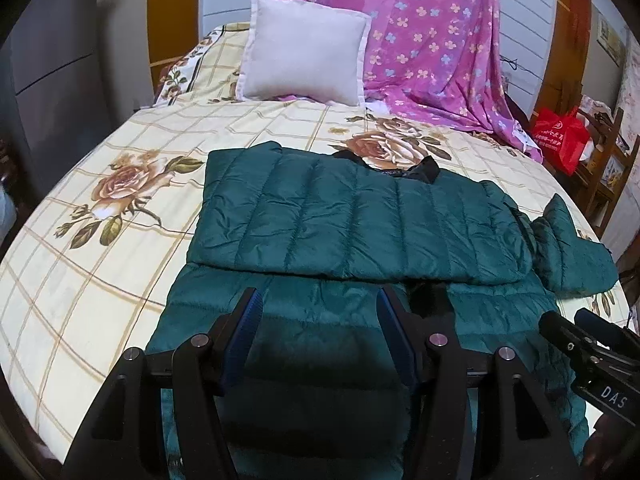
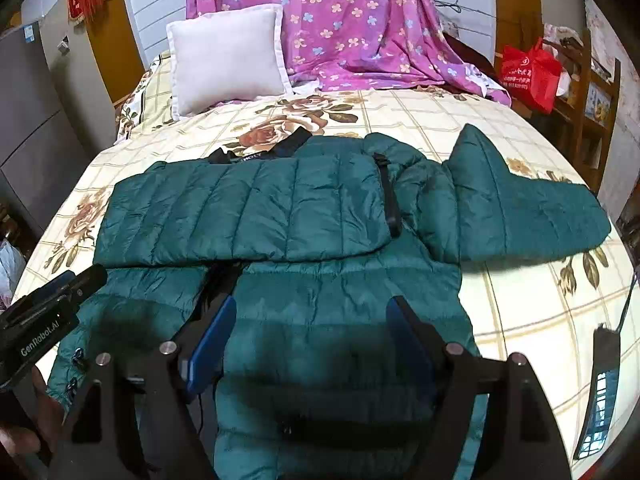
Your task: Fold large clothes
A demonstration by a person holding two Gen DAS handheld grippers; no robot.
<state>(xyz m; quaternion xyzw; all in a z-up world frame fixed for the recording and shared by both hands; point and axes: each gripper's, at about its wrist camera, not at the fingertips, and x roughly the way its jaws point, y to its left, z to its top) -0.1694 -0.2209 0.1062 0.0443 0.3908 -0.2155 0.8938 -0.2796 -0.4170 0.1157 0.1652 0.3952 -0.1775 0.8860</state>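
Observation:
A dark teal quilted puffer jacket (image 1: 352,220) lies flat on the bed, also in the right wrist view (image 2: 280,208). One sleeve is folded across its chest; the other sleeve (image 2: 520,204) sticks out to the right. My left gripper (image 1: 320,308) is open and empty, just above the jacket's lower left part. My right gripper (image 2: 312,316) is open and empty above the lower right part. Each gripper shows at the edge of the other's view: the right one (image 1: 584,348) and the left one (image 2: 52,300).
The bed has a cream floral sheet (image 1: 100,240). A white pillow (image 1: 304,52) and a pink flowered cloth (image 1: 432,40) lie at its head. A red bag (image 2: 528,72) sits on a wooden shelf at the right. A grey cabinet (image 2: 24,120) stands left.

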